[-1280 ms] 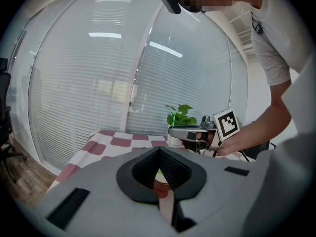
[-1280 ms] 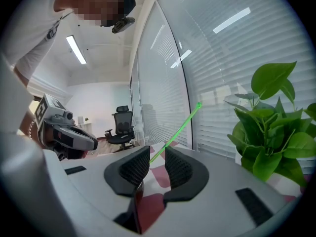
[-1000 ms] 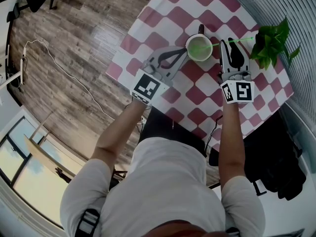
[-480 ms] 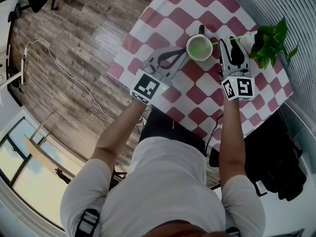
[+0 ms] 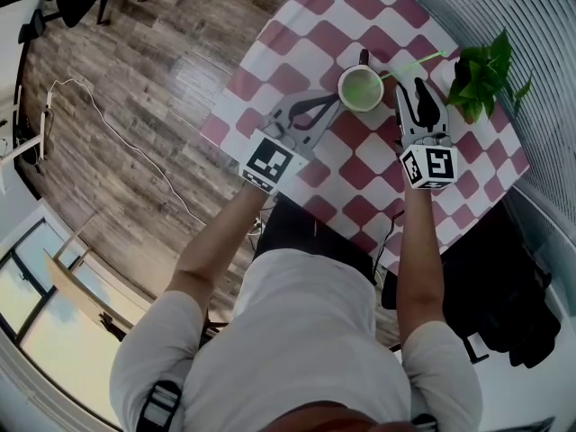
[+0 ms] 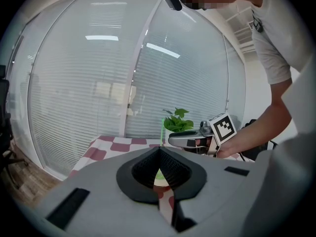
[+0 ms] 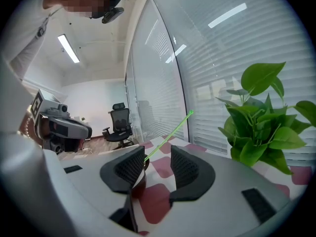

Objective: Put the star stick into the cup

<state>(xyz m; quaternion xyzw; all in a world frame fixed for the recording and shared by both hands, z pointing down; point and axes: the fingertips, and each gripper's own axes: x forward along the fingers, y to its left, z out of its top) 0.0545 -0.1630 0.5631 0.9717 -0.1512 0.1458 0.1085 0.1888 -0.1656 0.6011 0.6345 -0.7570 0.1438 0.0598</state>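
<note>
A white cup [image 5: 361, 88] with a green inside stands on the red-and-white checked table [image 5: 360, 178]. The thin green star stick [image 5: 414, 64] has its lower end in the cup and leans out to the right. My right gripper [image 5: 412, 81] sits just right of the cup. Its jaws have just been opening, and the stick [image 7: 168, 137] runs between them untouched. My left gripper [image 5: 337, 100] is shut, its tips at the cup's left side; contact is unclear. In the left gripper view the cup [image 6: 160, 176] shows through the gap behind the closed tips [image 6: 159, 150].
A potted green plant [image 5: 481, 75] stands close to the right of the right gripper, by the blinds. The table's near edge runs just below both grippers. A cable [image 5: 117, 133] lies on the wooden floor at left, and a dark bag [image 5: 504, 286] sits at lower right.
The right gripper's jaws have spread apart and let go of the stick, which stays leaning in the cup. The left gripper has not moved.
</note>
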